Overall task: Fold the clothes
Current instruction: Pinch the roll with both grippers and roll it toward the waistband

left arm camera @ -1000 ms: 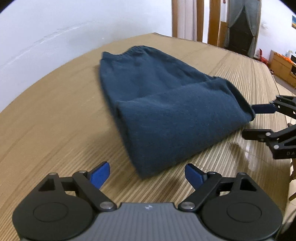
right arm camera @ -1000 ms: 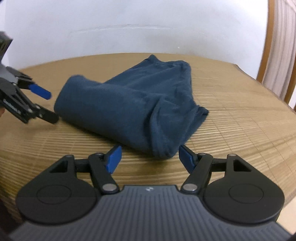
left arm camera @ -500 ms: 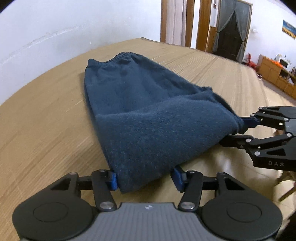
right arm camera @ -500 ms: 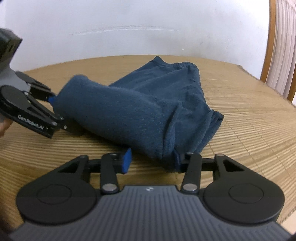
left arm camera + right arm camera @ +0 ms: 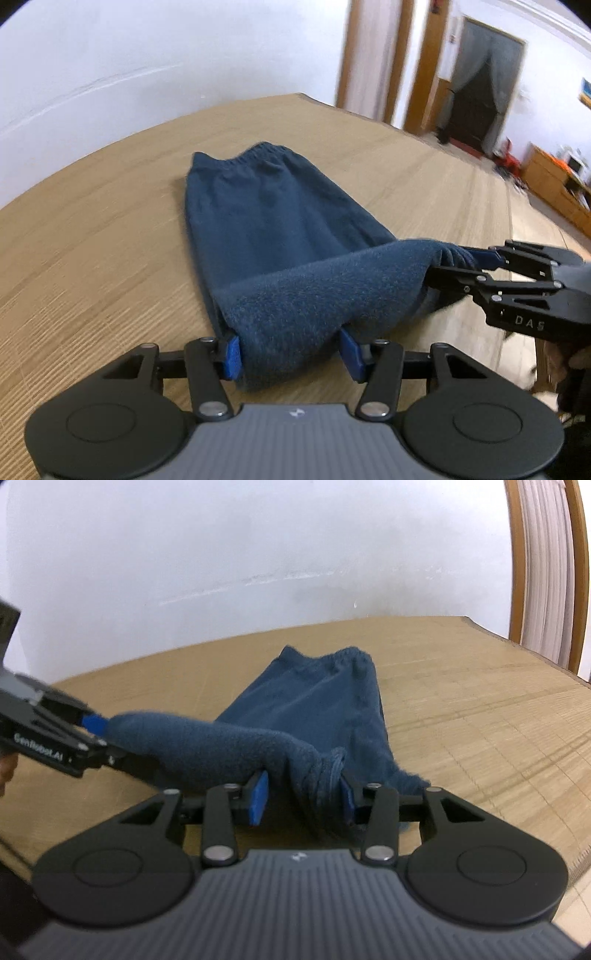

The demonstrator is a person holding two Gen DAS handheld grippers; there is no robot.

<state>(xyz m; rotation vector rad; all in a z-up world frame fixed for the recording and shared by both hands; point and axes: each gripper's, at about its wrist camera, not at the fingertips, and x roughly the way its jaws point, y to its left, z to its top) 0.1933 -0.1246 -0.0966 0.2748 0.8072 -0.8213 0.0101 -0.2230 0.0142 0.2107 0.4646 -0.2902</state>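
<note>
A dark blue fleece garment (image 5: 280, 221) lies on the wooden table (image 5: 92, 258), its elastic waistband (image 5: 258, 153) at the far end. My left gripper (image 5: 291, 350) is shut on the left corner of the near folded edge. The right gripper (image 5: 454, 266) grips the other corner, and the fold hangs raised between them. In the right wrist view the garment (image 5: 325, 694) runs away toward the wall, my right gripper (image 5: 302, 797) is shut on bunched cloth, and the left gripper (image 5: 99, 734) holds the far end of the fold.
A white wall (image 5: 258, 554) stands just behind the table (image 5: 480, 701). A doorway (image 5: 476, 92) and a low cabinet (image 5: 554, 181) lie beyond the table's right side. The table's near edge (image 5: 14, 853) is close under the grippers.
Both grippers went from open in front of the garment to shut on the two corners of its near fold. They then rose, lifting that fold off the table.
</note>
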